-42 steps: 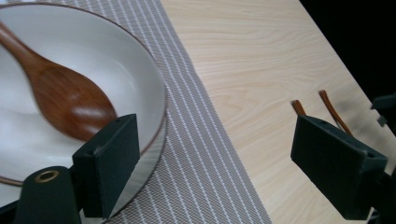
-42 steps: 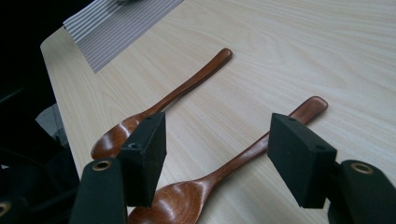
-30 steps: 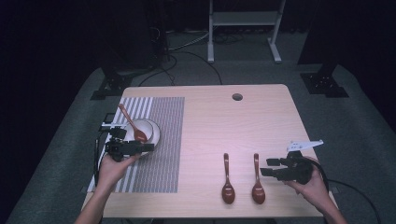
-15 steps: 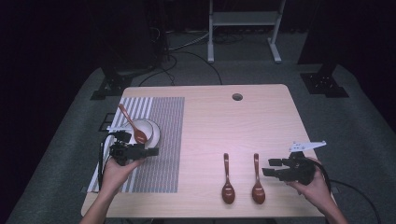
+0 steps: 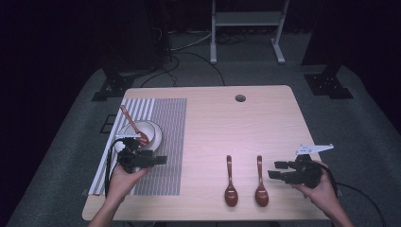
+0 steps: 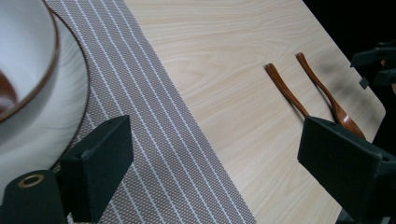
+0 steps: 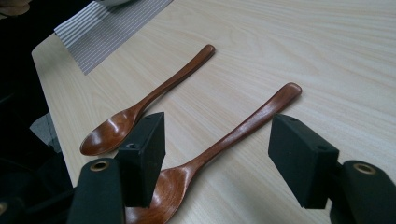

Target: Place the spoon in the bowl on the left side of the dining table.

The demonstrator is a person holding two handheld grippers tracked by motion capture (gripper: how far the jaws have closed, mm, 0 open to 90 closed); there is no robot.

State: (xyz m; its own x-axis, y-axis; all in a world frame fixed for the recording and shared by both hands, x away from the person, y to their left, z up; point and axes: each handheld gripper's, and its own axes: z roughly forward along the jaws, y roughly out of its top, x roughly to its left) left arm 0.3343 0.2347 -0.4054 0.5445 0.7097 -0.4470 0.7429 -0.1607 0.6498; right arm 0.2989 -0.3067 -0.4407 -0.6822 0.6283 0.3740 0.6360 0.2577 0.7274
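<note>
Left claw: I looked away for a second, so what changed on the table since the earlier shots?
The left claw, open and empty, drew back from the bowl toward the table's near edge. The right claw, open, stayed beside the two spoons; the spoon in the bowl and the mat stayed put.

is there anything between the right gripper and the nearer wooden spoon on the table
Nothing visible. The right gripper is open, its jaws either side of the nearer spoon, with bare table around it.
</note>
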